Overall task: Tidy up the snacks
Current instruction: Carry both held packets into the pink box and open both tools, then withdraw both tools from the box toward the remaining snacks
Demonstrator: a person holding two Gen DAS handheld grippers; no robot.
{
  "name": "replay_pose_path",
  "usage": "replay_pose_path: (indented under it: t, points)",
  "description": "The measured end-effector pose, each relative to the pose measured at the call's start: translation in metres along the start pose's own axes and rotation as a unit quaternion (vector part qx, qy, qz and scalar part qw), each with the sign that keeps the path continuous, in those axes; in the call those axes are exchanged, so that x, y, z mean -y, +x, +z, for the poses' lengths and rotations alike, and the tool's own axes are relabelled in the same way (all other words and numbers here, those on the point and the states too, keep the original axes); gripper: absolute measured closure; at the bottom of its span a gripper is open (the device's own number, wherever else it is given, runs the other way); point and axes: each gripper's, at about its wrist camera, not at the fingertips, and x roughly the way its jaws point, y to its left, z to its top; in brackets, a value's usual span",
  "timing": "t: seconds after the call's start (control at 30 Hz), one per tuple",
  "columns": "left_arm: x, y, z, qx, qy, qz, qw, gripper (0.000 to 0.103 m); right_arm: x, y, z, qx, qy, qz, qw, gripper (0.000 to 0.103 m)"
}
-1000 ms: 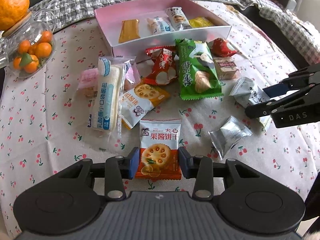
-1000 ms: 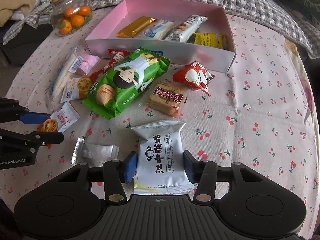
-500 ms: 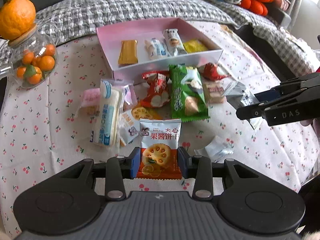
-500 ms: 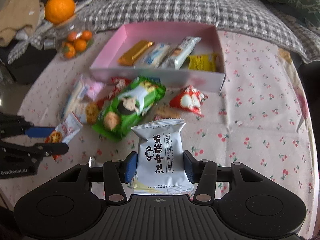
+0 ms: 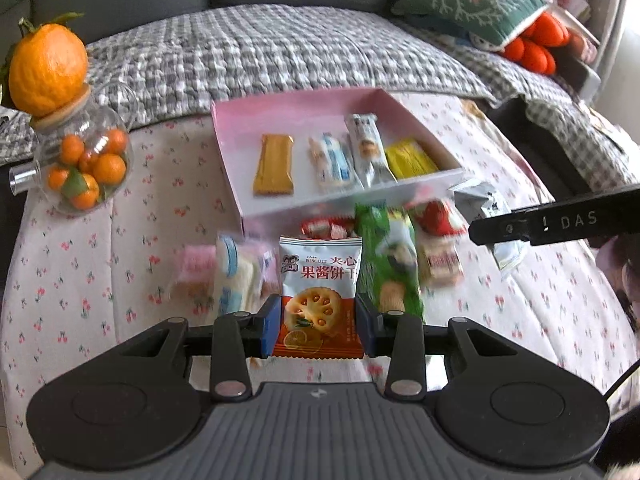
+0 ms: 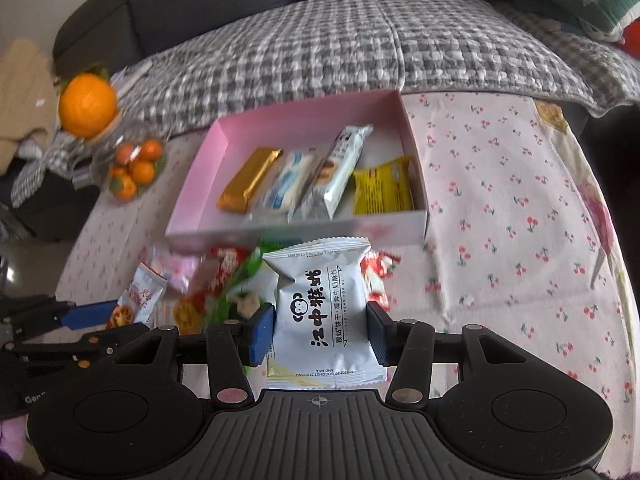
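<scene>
My left gripper (image 5: 319, 330) is shut on an orange and white jam biscuit packet (image 5: 319, 292), held above the table. My right gripper (image 6: 320, 332) is shut on a silver-white biscuit packet (image 6: 324, 312), also lifted. Beyond both lies the pink box (image 5: 228, 152) (image 6: 192, 184) holding a gold bar (image 5: 273, 164), two white packets and a yellow packet (image 5: 412, 159). Loose snacks lie in front of the box: a green packet (image 5: 390, 256), red packets (image 5: 438, 214), a long white bun packet (image 5: 232, 276). In the left wrist view the right gripper (image 5: 556, 220) shows at the right; in the right wrist view the left gripper (image 6: 60, 328) shows at the left.
A glass jar of small oranges (image 5: 84, 164) with a big orange (image 5: 48, 68) on its lid stands at the table's left. A checked blanket (image 5: 280, 48) covers the sofa behind. Bare cherry-print cloth (image 6: 512, 208) stretches right of the box.
Both grippers have risen with their packets, so the table and the box look farther away. The loose snacks stay where they lay.
</scene>
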Motion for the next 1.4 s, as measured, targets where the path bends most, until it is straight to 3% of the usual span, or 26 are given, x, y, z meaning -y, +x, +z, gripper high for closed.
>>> replay_pose_path:
  t: [0.23, 0.57, 0.9, 1.17, 1.27, 1.3, 1.33, 1.4]
  points:
    - [-0.007, 0.018, 0.026, 0.008, -0.038, 0.021, 0.9991, 0.068, 0.006, 0.017, 0.024, 0.019, 0.022, -0.001, 1.0, 0.055]
    - [-0.003, 0.037, 0.056, 0.036, -0.041, 0.067, 0.9963, 0.067, 0.006, 0.051, 0.057, 0.034, 0.061, -0.009, 0.998, 0.055]
    - [0.001, 0.062, 0.064, 0.046, -0.047, 0.092, 0.9937, 0.067, -0.002, 0.08, 0.098, 0.058, 0.061, 0.004, 0.996, 0.055]
    - [0.0, 0.073, 0.067, 0.046, -0.055, 0.108, 0.9915, 0.067, 0.002, 0.109, 0.107, 0.055, 0.062, 0.01, 0.997, 0.055]
    - [0.003, 0.072, 0.066, 0.053, -0.05, 0.113, 0.9909, 0.062, 0.002, 0.11, 0.107, 0.059, 0.061, 0.014, 0.996, 0.053]
    - [0.004, 0.07, 0.066, 0.056, -0.046, 0.116, 0.9906, 0.059, 0.002, 0.11, 0.108, 0.06, 0.062, 0.015, 0.996, 0.049]
    - [0.006, 0.071, 0.065, 0.056, -0.042, 0.119, 0.9904, 0.056, 0.003, 0.109, 0.108, 0.059, 0.066, 0.017, 0.996, 0.039]
    - [0.008, 0.071, 0.065, 0.057, -0.035, 0.126, 0.9897, 0.042, 0.003, 0.107, 0.107, 0.062, 0.07, 0.021, 0.995, 0.033]
